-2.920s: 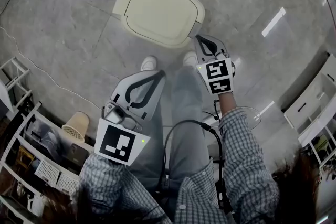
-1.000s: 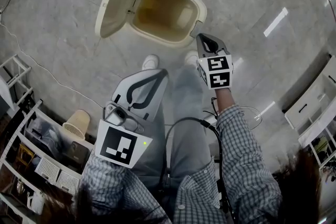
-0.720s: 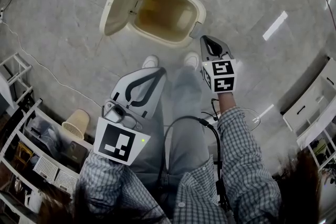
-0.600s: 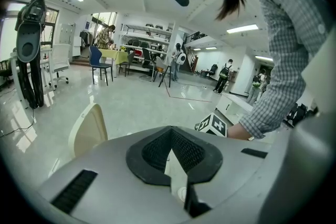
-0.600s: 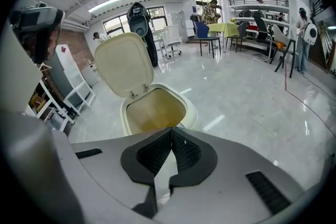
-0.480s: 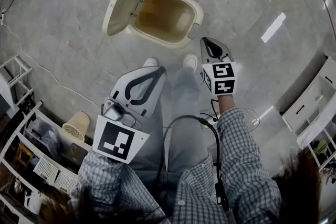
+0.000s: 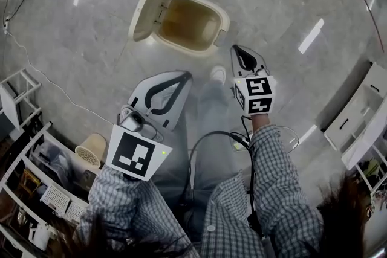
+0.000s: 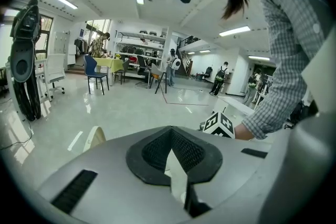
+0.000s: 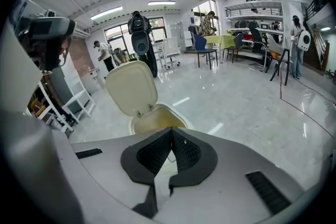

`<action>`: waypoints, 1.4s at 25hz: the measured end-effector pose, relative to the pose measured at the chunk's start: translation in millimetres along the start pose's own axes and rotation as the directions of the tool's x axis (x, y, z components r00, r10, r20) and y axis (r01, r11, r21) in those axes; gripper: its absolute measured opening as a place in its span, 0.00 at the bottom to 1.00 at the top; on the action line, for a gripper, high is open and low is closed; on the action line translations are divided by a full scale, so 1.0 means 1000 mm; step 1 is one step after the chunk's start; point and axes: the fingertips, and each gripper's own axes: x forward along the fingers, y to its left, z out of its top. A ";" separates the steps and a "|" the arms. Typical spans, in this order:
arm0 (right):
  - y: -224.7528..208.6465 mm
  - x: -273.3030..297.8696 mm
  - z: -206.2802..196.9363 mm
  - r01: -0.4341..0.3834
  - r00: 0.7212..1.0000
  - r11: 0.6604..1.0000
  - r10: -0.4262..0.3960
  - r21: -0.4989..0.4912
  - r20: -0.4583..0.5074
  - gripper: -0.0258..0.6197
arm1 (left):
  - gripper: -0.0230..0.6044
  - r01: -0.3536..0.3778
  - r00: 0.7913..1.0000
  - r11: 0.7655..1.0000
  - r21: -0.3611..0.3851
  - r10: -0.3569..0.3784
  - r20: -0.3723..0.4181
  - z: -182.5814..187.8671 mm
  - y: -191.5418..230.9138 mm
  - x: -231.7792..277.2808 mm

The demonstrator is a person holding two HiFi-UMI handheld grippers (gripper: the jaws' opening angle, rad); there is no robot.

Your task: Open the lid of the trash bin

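just ahead of right tongs (image 7: 237, 49): trash bin (image 7: 188, 25), lid (image 7: 144, 10) raised; left tongs (image 7: 183, 76) farther; both closed, empty.

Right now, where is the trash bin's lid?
In the head view the lid stands open at the left side of the cream trash bin, hinged to its rim, ahead and left of the right gripper.
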 end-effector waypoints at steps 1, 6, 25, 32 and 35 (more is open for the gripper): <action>0.001 -0.005 0.005 0.003 1.000 1.000 -0.003 -0.001 0.008 0.07 | 0.04 -0.001 1.000 1.000 0.009 0.001 0.003 0.004 0.001 -0.003; 0.009 -0.033 0.031 0.010 0.998 1.000 -0.010 -0.013 0.056 0.07 | 0.04 -0.012 1.000 1.000 0.027 0.011 0.022 0.022 0.006 -0.016; 0.049 -0.140 0.145 0.055 0.969 0.997 -0.040 -0.054 0.242 0.07 | 0.04 -0.050 0.991 0.998 0.035 0.045 0.126 0.090 0.009 -0.080; 0.051 -0.179 0.181 0.112 0.954 0.992 -0.091 -0.059 0.285 0.07 | 0.04 -0.070 0.982 0.997 0.035 0.063 0.177 0.120 0.013 -0.105; 0.057 -0.193 0.194 0.129 0.945 0.990 -0.103 -0.065 0.310 0.07 | 0.04 -0.074 0.979 0.996 0.050 0.063 0.192 0.132 0.014 -0.115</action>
